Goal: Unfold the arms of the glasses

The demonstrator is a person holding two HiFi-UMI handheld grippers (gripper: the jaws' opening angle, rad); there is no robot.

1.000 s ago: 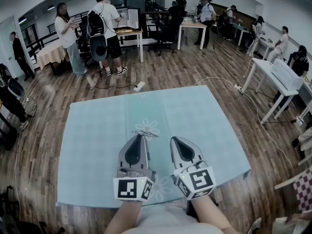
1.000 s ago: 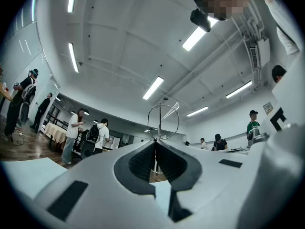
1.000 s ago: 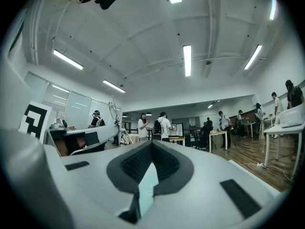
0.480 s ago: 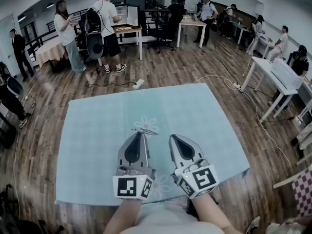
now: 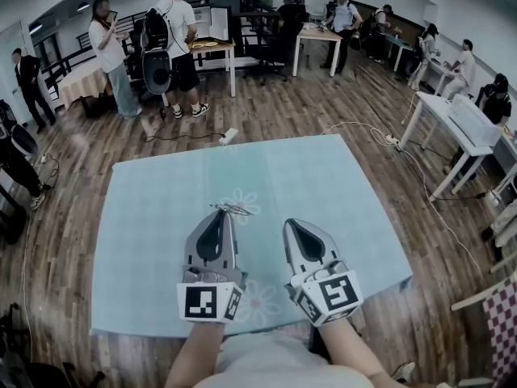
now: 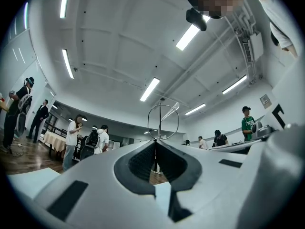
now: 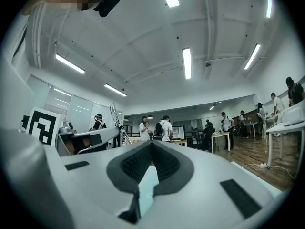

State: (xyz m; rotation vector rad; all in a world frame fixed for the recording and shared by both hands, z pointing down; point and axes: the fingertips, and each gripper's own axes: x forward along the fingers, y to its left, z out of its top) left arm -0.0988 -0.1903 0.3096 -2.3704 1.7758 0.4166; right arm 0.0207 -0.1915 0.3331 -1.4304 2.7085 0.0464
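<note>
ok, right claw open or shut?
Shut. In the right gripper view the right claw has its tips pressed together, nothing between them; the glasses sit in the left claw.

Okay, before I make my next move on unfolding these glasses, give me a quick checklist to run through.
1. Left hand-held gripper shut firmly on the glasses: ok, the wire frame stands up from its closed tips.
2. Right hand-held gripper holds nothing: ok.
3. Right jaws open, ready to take an arm of the glasses: not ok, they are shut.
4. Right hand-held gripper apart from the glasses: ok, it sits beside the left one.
5. Arms of the glasses folded or unfolded: cannot tell, the wire is too thin.
6. Glasses lifted off the tablecloth: cannot tell.
</note>
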